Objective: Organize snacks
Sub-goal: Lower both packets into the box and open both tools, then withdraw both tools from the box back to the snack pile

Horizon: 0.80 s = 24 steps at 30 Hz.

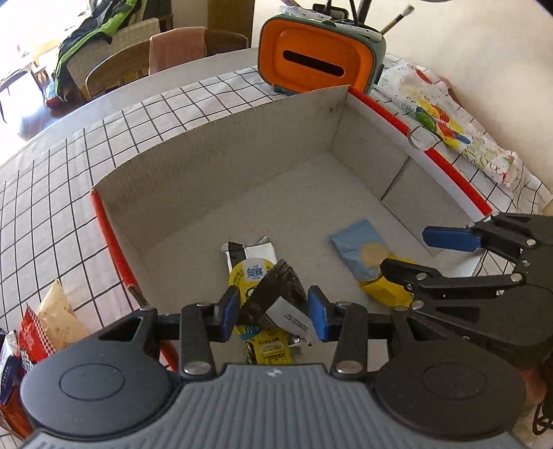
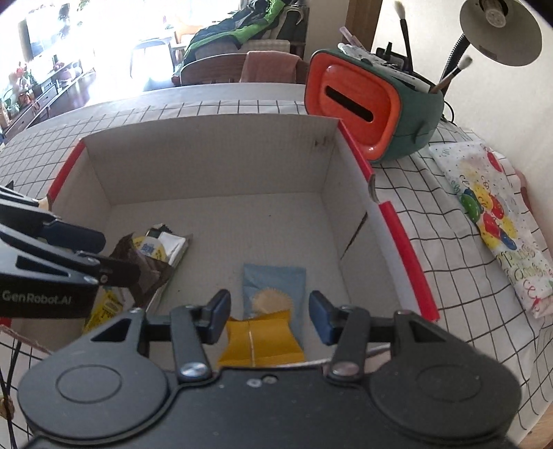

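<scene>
An open cardboard box [image 1: 214, 165] [image 2: 207, 155] with red edges stands on the checked tablecloth. My left gripper [image 1: 273, 312] [image 2: 119, 257] hangs low inside the box, shut on a dark brown snack packet [image 1: 269, 297] [image 2: 145, 273]. Under it lie a white and yellow packet [image 1: 252, 267] [image 2: 162, 245] and a yellow barcode packet [image 1: 269, 350]. To its right my right gripper [image 2: 269, 317] [image 1: 427, 255] is shut on a yellow packet [image 2: 259, 340] [image 1: 383, 293]. That packet overlaps a light blue biscuit packet [image 2: 273, 285] [image 1: 359, 247] on the box floor.
More snack packets, red [image 1: 33, 333] and beige [image 1: 58, 311], wait outside the box's left wall. An orange and green desk organiser [image 1: 318, 62] [image 2: 359, 103] stands behind the box. A balloon-print bag [image 2: 494, 221] lies right of it, a lamp [image 2: 501, 31] above. Chairs stand beyond the table.
</scene>
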Each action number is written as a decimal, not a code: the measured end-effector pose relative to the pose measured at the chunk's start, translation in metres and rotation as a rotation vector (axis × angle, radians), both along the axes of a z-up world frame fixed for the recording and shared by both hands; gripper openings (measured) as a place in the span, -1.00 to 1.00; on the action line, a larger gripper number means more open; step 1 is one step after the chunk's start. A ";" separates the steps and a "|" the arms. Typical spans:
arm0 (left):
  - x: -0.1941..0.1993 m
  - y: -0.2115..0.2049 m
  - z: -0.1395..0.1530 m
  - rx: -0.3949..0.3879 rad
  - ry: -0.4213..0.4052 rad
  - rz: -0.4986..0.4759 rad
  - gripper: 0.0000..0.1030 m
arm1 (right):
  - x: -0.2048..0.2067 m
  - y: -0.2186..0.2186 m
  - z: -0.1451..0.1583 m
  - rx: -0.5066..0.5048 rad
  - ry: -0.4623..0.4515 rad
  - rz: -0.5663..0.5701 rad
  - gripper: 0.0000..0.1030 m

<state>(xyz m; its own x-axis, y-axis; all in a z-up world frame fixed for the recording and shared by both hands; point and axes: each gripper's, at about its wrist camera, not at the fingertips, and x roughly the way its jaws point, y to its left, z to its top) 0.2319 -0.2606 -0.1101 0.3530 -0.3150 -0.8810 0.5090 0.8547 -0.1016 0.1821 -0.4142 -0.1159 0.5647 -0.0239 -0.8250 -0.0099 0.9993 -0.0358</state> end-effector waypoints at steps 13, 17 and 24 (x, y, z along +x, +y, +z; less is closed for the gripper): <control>-0.018 0.035 0.035 -0.106 -0.054 0.036 0.18 | -0.023 0.011 0.038 0.071 -0.071 0.004 0.14; -0.027 0.053 0.047 -0.130 -0.081 0.052 0.21 | -0.029 0.021 0.049 0.094 -0.093 0.014 0.24; -0.045 0.089 0.067 -0.145 -0.155 0.101 0.33 | -0.038 0.051 0.067 0.106 -0.143 0.074 0.38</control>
